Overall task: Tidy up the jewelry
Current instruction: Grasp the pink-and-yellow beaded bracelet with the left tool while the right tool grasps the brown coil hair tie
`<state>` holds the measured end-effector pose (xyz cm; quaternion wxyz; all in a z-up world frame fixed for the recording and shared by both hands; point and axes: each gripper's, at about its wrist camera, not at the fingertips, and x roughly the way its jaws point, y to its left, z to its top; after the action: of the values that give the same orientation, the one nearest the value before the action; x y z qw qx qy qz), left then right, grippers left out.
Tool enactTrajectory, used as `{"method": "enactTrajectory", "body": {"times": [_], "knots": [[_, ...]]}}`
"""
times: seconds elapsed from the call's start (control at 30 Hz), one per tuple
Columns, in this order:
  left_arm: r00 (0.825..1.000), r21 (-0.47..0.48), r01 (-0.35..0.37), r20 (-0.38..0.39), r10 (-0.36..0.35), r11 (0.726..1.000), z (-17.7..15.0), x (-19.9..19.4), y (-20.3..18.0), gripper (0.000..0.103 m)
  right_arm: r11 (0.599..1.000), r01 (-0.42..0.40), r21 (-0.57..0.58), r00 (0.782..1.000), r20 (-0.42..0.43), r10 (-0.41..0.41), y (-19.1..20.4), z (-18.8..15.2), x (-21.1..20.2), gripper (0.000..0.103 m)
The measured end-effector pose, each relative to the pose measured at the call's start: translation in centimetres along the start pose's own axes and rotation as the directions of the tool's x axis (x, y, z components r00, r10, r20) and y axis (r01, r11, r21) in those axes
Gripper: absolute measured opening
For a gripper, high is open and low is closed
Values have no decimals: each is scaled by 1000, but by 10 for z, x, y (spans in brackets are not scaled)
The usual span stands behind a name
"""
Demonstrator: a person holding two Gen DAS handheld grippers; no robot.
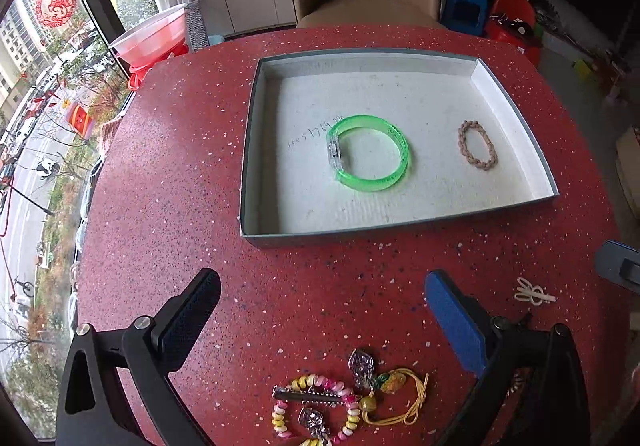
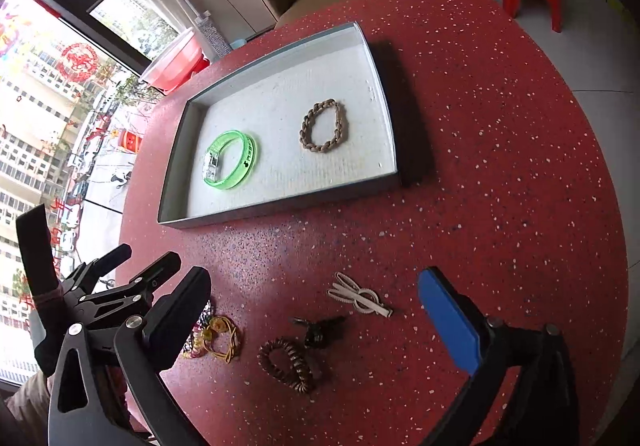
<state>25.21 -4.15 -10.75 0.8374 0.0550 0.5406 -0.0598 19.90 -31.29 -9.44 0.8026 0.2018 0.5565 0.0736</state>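
Right wrist view: one tray (image 2: 176, 169) holding two bracelets, green bangle (image 2: 231, 159) and braided band (image 2: 325, 126); both claws spread, empty.

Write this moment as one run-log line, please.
tray: green bangle, braided bracelet | left tool: open, empty | right tool: open, empty | table: jewelry remaining

Count: 1 tray (image 2: 280, 203); 2 bracelets in it, green (image 2: 231, 159) and braided (image 2: 324, 125). On table (image 2: 480, 165): 1 white clip (image 2: 359, 296), 1 dark clip (image 2: 318, 330), 1 brown bracelet (image 2: 286, 364), 1 beaded bracelet (image 1: 316, 410).
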Motion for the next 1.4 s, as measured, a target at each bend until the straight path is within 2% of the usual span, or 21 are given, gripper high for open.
{"method": "enactTrajectory", "body": {"times": [0.23, 0.33, 0.43, 0.63, 0.77, 0.93, 0.97, 1.13, 1.23, 1.4], "knots": [[998, -71, -32, -65, 27, 997, -56, -11, 30, 103, 991, 110, 71, 992, -74, -105, 0, -57, 2, 103], [995, -86, 3, -94, -11, 996, -71, -11, 43, 103, 985, 136, 103, 987, -101, -126, 0, -74, 7, 103], [994, -94, 24, -107, -34, 995, -83, -10, 51, 103, 981, 161, 109, 982, -115, -148, 5, -84, 13, 103], [991, -129, 31, -122, -47, 991, -85, -2, 70, 103, 973, 194, 124, 977, -117, -180, 11, -88, 20, 101], [989, -134, 45, -134, -63, 990, -90, 2, 75, 99, 971, 209, 118, 973, -120, -195, 17, -86, 28, 93], [982, -121, 69, -166, -89, 990, -98, 9, 72, 92, 968, 225, 109, 969, -129, -211, 21, -82, 38, 73], [981, -123, 73, -170, -94, 990, -98, 11, 72, 88, 968, 228, 105, 968, -128, -214, 21, -82, 39, 72], [977, -137, 82, -185, -107, 987, -97, 20, 71, 88, 966, 244, 84, 964, -132, -232, 29, -73, 56, 62], [979, -108, 79, -179, -97, 991, -95, 22, 65, 88, 963, 263, 63, 957, -142, -253, 33, -71, 66, 56], [983, -57, 56, -172, -65, 997, -94, 25, 53, 85, 953, 302, 17, 947, -122, -298, 44, -69, 74, 53]]}}
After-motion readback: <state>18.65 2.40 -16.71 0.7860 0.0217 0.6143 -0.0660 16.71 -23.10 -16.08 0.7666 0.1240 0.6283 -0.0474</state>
